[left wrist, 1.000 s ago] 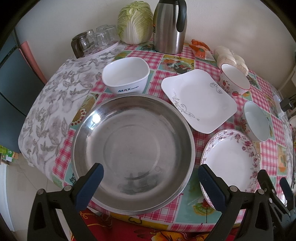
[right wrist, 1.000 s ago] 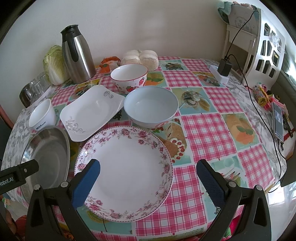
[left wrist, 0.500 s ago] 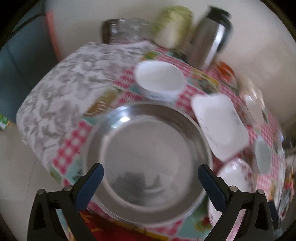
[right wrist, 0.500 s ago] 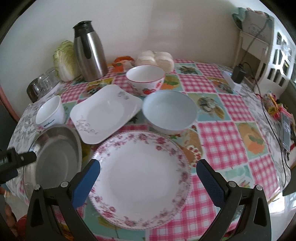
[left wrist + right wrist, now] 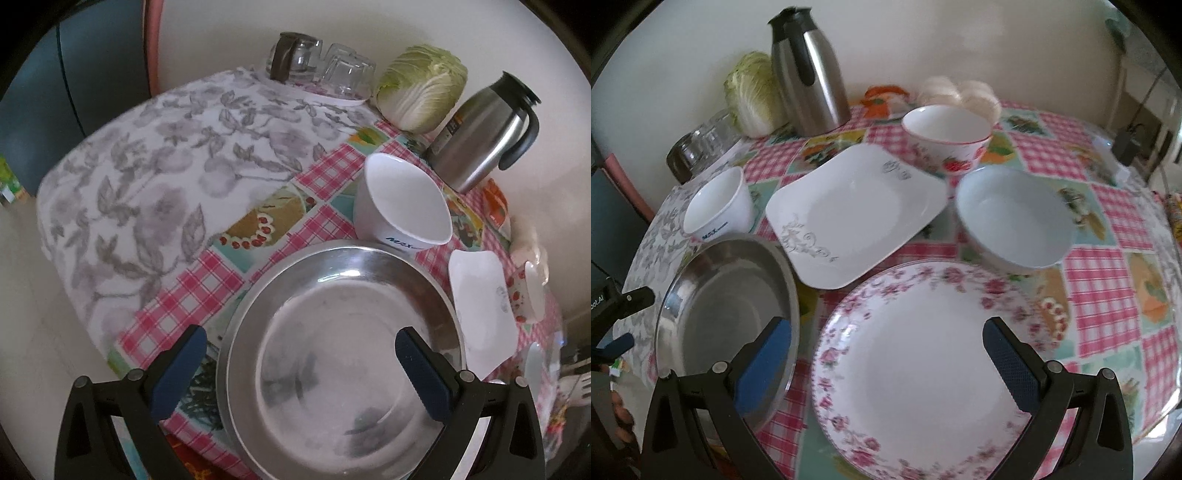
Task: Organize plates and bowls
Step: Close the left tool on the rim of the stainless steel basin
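Observation:
A wide steel basin (image 5: 332, 354) (image 5: 727, 310) sits at the table's near left corner. My left gripper (image 5: 299, 373) hovers open over it, one finger outside its left rim. Behind the basin stands a small white bowl (image 5: 402, 206) (image 5: 718, 205). A square white plate (image 5: 853, 214) (image 5: 484, 310) lies in the middle. The round floral plate (image 5: 923, 365) lies nearest, under my open right gripper (image 5: 886, 365), whose left finger reaches over the basin's edge. A pale blue bowl (image 5: 1015, 225) and a strawberry-patterned bowl (image 5: 945, 136) stand further back.
At the back by the wall stand a steel thermos jug (image 5: 809, 74) (image 5: 484, 136), a cabbage (image 5: 421, 86) (image 5: 753, 96) and a tray of upturned glasses (image 5: 325, 72). White buns (image 5: 956, 92) lie behind the bowls. A charger and cable (image 5: 1126, 147) sit at the far right.
The left gripper has swung left and tilted, so the basin now sits lower right and the grey floral cloth fills the view. The right gripper has moved forward and left over the floral plate.

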The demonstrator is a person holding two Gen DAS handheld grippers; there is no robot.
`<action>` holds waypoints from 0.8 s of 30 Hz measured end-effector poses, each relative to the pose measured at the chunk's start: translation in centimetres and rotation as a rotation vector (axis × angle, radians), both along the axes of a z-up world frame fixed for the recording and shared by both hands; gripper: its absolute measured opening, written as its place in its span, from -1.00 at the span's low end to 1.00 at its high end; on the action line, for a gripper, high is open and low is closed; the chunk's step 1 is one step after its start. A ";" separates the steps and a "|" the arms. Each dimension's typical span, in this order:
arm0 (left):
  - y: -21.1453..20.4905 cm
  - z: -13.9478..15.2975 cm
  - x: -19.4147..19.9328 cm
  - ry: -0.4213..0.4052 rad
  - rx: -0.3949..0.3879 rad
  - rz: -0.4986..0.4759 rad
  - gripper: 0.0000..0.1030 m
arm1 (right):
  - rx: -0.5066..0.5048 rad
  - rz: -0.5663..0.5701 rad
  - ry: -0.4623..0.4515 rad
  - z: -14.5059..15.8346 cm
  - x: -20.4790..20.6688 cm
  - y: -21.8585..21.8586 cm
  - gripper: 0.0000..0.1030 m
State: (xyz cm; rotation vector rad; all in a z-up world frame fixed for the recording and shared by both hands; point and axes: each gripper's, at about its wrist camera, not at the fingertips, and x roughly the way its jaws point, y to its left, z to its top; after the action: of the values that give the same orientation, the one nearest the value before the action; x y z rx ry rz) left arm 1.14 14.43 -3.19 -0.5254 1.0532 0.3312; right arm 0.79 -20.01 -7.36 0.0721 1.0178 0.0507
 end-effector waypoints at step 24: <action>2.8 -4.3 1.0 0.095 -0.074 -0.018 0.61 | 0.054 0.207 0.049 -2.7 2.3 5.5 0.39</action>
State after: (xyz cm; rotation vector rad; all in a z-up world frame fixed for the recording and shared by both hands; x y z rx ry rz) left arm 2.09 17.18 -7.54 -0.5706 1.1648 0.3048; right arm 3.06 -14.50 -10.07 0.0170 1.0700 0.2664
